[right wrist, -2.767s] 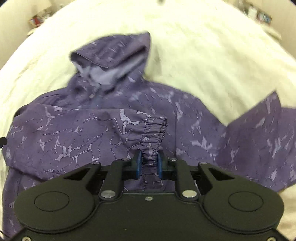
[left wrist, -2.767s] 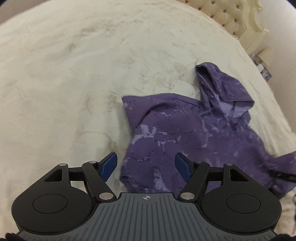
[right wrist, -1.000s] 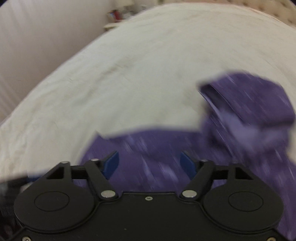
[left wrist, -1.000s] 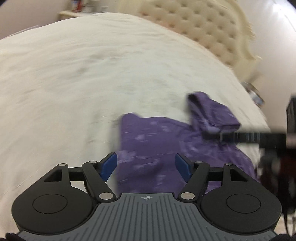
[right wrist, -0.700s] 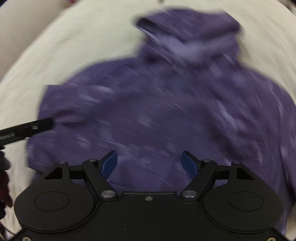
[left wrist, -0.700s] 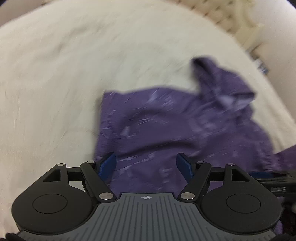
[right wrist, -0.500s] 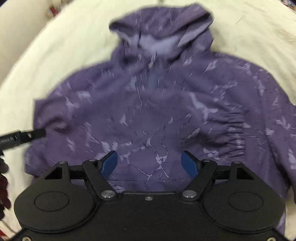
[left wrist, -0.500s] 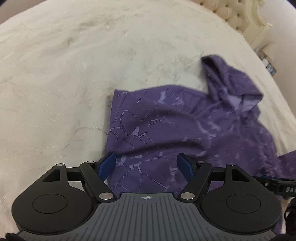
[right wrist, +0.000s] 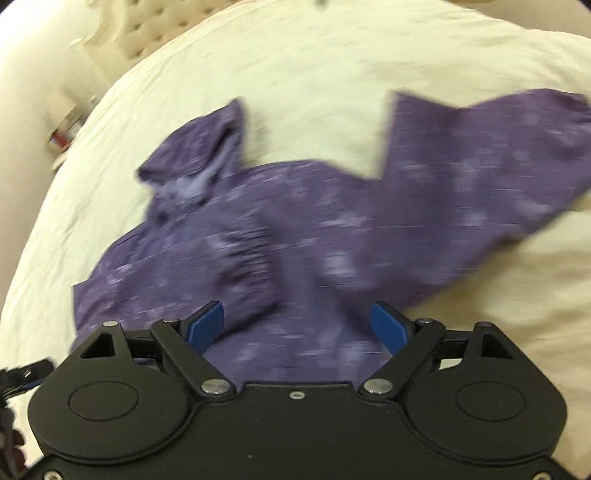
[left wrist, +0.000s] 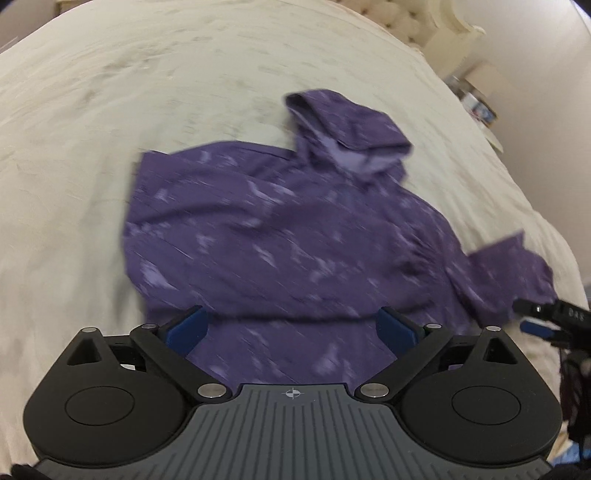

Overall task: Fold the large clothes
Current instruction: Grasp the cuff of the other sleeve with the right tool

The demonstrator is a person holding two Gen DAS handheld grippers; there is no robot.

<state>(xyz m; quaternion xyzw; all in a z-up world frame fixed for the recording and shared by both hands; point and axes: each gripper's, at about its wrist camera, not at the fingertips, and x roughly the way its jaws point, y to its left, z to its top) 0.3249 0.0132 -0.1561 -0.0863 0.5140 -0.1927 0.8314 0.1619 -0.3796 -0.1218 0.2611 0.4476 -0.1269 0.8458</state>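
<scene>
A purple patterned hooded jacket (left wrist: 288,236) lies flat on a cream bed, its hood (left wrist: 347,125) pointing away. One sleeve is folded across the chest, its gathered cuff (right wrist: 247,251) in the middle. The other sleeve (right wrist: 476,177) spreads out to the right. My left gripper (left wrist: 291,328) is open and empty above the jacket's near hem. My right gripper (right wrist: 297,325) is open and empty above the near hem, toward the spread sleeve. It also shows in the left wrist view (left wrist: 546,317) at the right edge. Both views are blurred.
The cream bedspread (left wrist: 110,110) surrounds the jacket. A tufted headboard (left wrist: 402,18) stands at the far end. A nightstand with small items (left wrist: 476,103) sits beside the bed, also in the right wrist view (right wrist: 66,125).
The right gripper let go of the folded sleeve's cuff and opened. Both grippers swung about over the jacket, and the right view now faces the spread sleeve.
</scene>
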